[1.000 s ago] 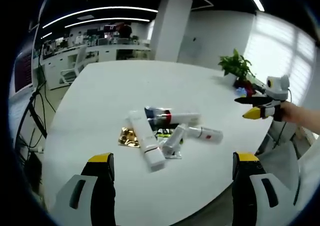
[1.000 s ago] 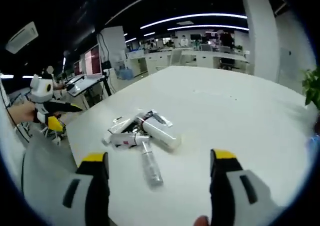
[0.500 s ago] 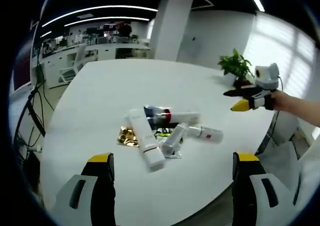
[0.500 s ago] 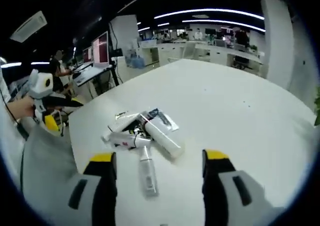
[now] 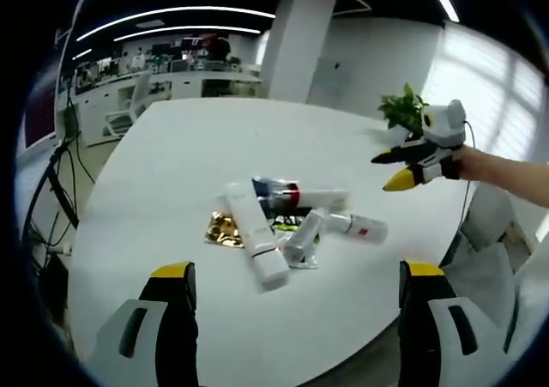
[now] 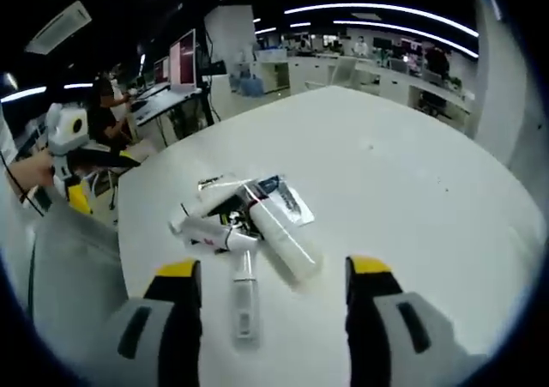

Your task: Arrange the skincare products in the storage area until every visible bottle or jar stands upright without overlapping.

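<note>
On the white bench [image 5: 171,164], mid-surface, the skincare products lie in one heap, none upright yet. Going left to right in the left gripper view: a gold foil sachet [image 5: 225,230] peeks out at the heap's left edge, under a big white tube [image 5: 253,243] lying flat w/ its cap end toward the camera. Next, far side, a tube w/ a blue end and red band [image 5: 296,198] lies crosswise, touching the big tube. Then a small clear bottle [image 5: 302,236] leans over the printed sachets, and at the right end a slim white tube w/ red mark [image 5: 358,227] lies on its side, just beside the bottle. Things overlap, so the task looks barely begun.

Left gripper [image 5: 292,271] hangs near the bench's near edge, jaws wide apart, nothing between them, lined up roughly on the heap. Probably poised for a first pick. Further right, the right gripper [image 5: 403,166] is held up above the bench, well apart from the products, a potted plant [image 5: 401,110] behind it at the far right edge. From this side I can't tell its jaw gap.

In the right gripper view, its own jaws stand spread and empty [image 6: 273,271], pointing at the heap; the clear bottle [image 6: 244,294] lies nearest, btwn the jaw lines, so prob. the easiest first target. Left gripper [image 6: 73,177] shows at far left, off the bench.
</note>
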Motion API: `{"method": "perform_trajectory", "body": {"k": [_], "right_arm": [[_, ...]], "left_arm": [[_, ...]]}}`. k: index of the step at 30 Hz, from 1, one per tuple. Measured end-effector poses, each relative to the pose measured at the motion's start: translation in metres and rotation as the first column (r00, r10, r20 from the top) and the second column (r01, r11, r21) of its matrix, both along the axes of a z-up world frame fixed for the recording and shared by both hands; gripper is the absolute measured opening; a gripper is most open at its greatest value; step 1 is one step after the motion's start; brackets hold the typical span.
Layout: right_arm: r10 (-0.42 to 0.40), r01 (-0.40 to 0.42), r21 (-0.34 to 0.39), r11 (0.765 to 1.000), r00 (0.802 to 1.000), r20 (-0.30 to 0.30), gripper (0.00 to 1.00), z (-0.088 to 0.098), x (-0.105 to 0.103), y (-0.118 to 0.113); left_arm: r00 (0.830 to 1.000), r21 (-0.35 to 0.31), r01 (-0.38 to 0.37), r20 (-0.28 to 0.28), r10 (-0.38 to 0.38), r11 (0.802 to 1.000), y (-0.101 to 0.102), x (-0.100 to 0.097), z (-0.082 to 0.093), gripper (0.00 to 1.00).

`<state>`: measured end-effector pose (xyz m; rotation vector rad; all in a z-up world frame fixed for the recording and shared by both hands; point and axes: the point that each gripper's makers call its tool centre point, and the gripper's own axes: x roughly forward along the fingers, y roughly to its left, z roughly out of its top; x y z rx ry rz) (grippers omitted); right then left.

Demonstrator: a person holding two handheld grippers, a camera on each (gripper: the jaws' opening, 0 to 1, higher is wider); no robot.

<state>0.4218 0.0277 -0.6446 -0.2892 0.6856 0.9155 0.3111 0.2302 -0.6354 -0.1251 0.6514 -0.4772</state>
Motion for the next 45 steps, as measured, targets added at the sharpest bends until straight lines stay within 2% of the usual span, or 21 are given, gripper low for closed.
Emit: {"method": "perform_trajectory", "body": {"k": [4,8,13,34,40,45], "right_arm": [[0.039,-0.039,-0.028,0.999,0.999,-0.004,0.66,-0.004,0.011,0.007],[0.081,-0.081,-0.03,0.996,0.997,0.001,0.5,-0.005,0.022,0.017],[0.108,-0.109,-0.055,0.993,0.994,-0.012,0.57,-0.014,0.03,0.027],[0.226,-0.234,-0.155,0.96,0.972,-0.069,0.49,-0.058,0.048,0.066],[0.224,-0.236,-0.169,0.957,0.971,-0.086,0.47,-0.065,0.051,0.073],[0.241,-0.259,-0.205,0.944,0.965,-0.105,0.43,-0.075,0.052,0.077]], "left_arm": [[1.0,0.004,0.002,-0.005,-0.002,1.0,0.001,0.001,-0.002,0.96],[1.0,0.008,-0.001,-0.011,0.001,1.0,0.004,0.001,-0.005,0.96],[1.0,0.009,-0.012,-0.018,0.012,1.0,0.009,0.001,-0.007,0.96],[1.0,0.012,-0.013,-0.026,0.013,1.0,0.009,0.01,-0.013,0.96],[1.0,0.013,-0.01,-0.029,0.011,1.0,0.009,0.011,-0.014,0.96],[0.999,0.009,-0.014,-0.032,0.015,1.0,0.01,0.011,-0.016,0.96]]}}
